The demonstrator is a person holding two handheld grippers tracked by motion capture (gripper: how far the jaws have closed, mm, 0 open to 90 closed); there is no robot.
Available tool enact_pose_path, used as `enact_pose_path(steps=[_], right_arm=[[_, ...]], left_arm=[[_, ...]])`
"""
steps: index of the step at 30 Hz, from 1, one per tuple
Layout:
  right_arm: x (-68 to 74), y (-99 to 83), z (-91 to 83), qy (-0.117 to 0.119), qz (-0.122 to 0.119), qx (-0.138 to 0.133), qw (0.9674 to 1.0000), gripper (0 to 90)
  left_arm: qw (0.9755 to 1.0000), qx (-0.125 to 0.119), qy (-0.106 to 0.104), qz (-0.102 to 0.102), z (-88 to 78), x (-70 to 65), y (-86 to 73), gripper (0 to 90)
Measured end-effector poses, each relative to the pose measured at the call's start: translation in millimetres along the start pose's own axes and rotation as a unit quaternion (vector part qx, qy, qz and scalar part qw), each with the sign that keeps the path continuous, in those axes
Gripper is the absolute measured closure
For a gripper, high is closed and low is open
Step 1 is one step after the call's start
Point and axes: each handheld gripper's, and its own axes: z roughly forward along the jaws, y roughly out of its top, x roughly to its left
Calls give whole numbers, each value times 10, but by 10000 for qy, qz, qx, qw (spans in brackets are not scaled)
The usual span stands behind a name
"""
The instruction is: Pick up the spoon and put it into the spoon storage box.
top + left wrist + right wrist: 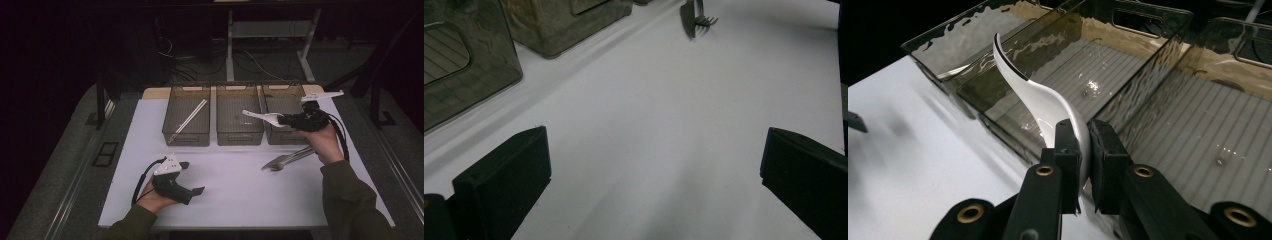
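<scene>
High view: we hold the white spoon (pixel 260 116) clamped in the right gripper (pixel 292 120) jaws above the middle bin (pixel 239 134), chopsticks (pixel 189 119) already sorted in the left bin (pixel 186 136), forks (pixel 285 160) remaining on the bench (pixel 235 195), left gripper (pixel 192 177) jaws released.

The left claw (pixel 192 177) is resting low by the person's near edge, jaws standing wide apart and holding nothing. The right claw (pixel 280 119) is hovering raised farther out, jaws pinching tight, forearm reaching forward.
</scene>
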Motion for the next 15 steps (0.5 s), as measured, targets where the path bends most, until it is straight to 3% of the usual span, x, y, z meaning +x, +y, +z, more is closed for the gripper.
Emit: enact_pose_path(steps=[9, 15], right_arm=[[110, 222, 289, -119, -179, 152, 9997, 829], [137, 263, 515, -186, -198, 370, 9989, 829]], left_arm=[[10000, -1, -26, 39, 0, -10, 2, 0], [10000, -17, -41, 43, 2, -14, 3, 0]])
